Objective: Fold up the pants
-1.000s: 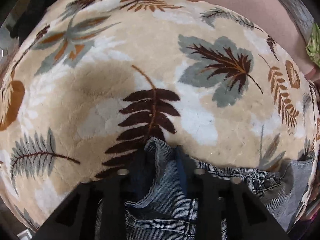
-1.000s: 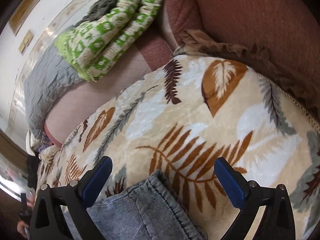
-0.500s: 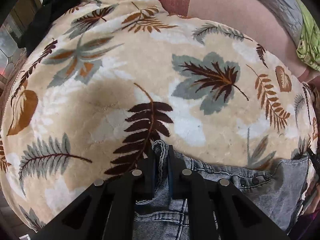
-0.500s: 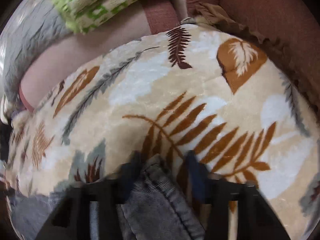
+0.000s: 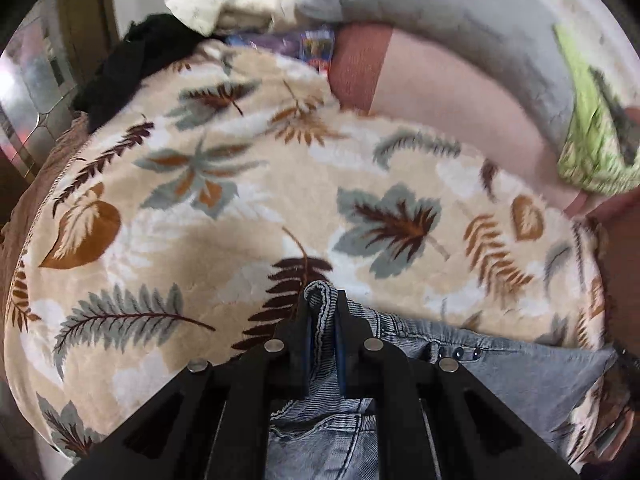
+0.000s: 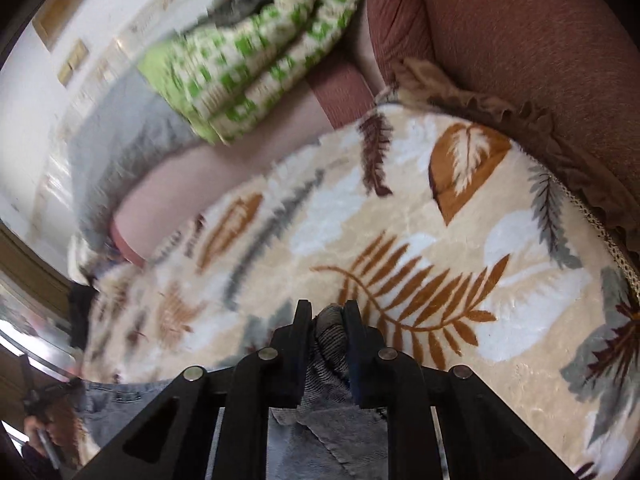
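Observation:
Light blue denim pants (image 5: 500, 376) lie on a cream leaf-print blanket (image 5: 224, 216). My left gripper (image 5: 322, 300) is shut on the hemmed edge of the pants at one waistband corner, with the button fly to its right. My right gripper (image 6: 327, 312) is shut on another bunched denim edge of the pants (image 6: 332, 364) and holds it a little above the blanket (image 6: 440, 240). The rest of the pants hangs below both grippers, mostly hidden by the black fingers.
A green and white patterned quilt (image 6: 256, 60) and a grey cover (image 5: 460, 20) lie at the back on a pink sheet (image 5: 460, 92). A brown sofa back (image 6: 520, 32) rises at the right. Black cloth (image 5: 132, 64) lies at the blanket's far left.
Both grippers have closed on the pants' edge: the right was wide open a second ago, the left half open. Both now lift away, and the views show more of the blanket.

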Available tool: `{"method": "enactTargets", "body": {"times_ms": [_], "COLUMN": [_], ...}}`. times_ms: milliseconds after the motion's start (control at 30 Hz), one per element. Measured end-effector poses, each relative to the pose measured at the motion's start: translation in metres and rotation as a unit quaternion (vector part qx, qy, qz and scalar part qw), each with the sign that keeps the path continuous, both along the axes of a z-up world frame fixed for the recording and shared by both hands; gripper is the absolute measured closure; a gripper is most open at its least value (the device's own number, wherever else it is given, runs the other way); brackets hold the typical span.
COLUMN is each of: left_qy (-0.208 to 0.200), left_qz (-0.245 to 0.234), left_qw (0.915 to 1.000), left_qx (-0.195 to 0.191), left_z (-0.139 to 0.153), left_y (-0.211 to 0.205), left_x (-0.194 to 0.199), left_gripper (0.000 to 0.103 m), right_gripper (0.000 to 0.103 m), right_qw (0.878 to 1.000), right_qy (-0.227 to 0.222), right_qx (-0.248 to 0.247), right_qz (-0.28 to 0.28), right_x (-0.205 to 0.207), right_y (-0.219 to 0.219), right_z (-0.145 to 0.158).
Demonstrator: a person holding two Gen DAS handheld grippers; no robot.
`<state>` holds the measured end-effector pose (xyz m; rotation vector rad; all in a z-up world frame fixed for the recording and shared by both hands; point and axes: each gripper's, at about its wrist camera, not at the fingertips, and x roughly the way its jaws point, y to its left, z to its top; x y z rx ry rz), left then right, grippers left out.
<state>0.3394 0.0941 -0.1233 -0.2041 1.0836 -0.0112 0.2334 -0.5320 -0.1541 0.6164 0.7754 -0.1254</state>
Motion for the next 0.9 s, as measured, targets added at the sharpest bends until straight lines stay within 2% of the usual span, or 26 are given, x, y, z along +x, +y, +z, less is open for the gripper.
{"method": "enactTargets", "body": {"times_ms": [133, 233, 333, 467, 567, 600, 700, 767, 833, 900], "left_qy": [-0.056, -0.085, -0.109, -0.123, -0.114, -0.108, -0.076, -0.056, -0.043, -0.04], "left_qz": [0.02, 0.028, 0.022, 0.002, -0.014, -0.017, -0.023, -0.03, -0.037, -0.042], "left_qw": [0.9979, 0.9949, 0.9923, 0.991, 0.9923, 0.9929, 0.9955, 0.9971, 0.9983, 0.9983], "left_qx": [-0.026, -0.045, -0.056, -0.054, -0.047, -0.046, -0.052, -0.041, -0.009, 0.0], "left_z": [0.023, 0.03, 0.032, 0.021, 0.002, -0.005, -0.035, -0.058, -0.077, -0.086], "left_y": [0.017, 0.03, 0.042, 0.056, 0.065, 0.068, 0.074, 0.073, 0.069, 0.069], "left_x": [-0.038, -0.071, -0.113, -0.166, -0.205, -0.215, -0.244, -0.258, -0.27, -0.274], "left_gripper": [0.094, 0.094, 0.094, 0.094, 0.094, 0.094, 0.093, 0.093, 0.092, 0.091], "right_gripper": [0.086, 0.086, 0.086, 0.087, 0.087, 0.087, 0.087, 0.087, 0.087, 0.087], "right_qw": [0.999, 0.998, 0.997, 0.998, 0.999, 0.999, 0.997, 0.995, 0.994, 0.993], "right_qy": [-0.043, -0.066, -0.069, -0.05, -0.007, 0.02, 0.064, 0.084, 0.1, 0.109], "right_qx": [0.01, 0.023, 0.03, 0.047, 0.041, 0.041, 0.049, 0.055, 0.042, 0.034], "right_qz": [-0.007, -0.01, -0.013, -0.013, -0.011, -0.01, -0.015, -0.015, -0.011, -0.006], "right_x": [-0.032, -0.066, -0.103, -0.168, -0.217, -0.235, -0.27, -0.283, -0.287, -0.291], "right_y": [-0.001, 0.004, 0.008, 0.016, 0.023, 0.025, 0.022, 0.021, 0.022, 0.023], "right_z": [0.03, 0.04, 0.037, 0.015, -0.008, -0.02, -0.042, -0.051, -0.054, -0.057]}}
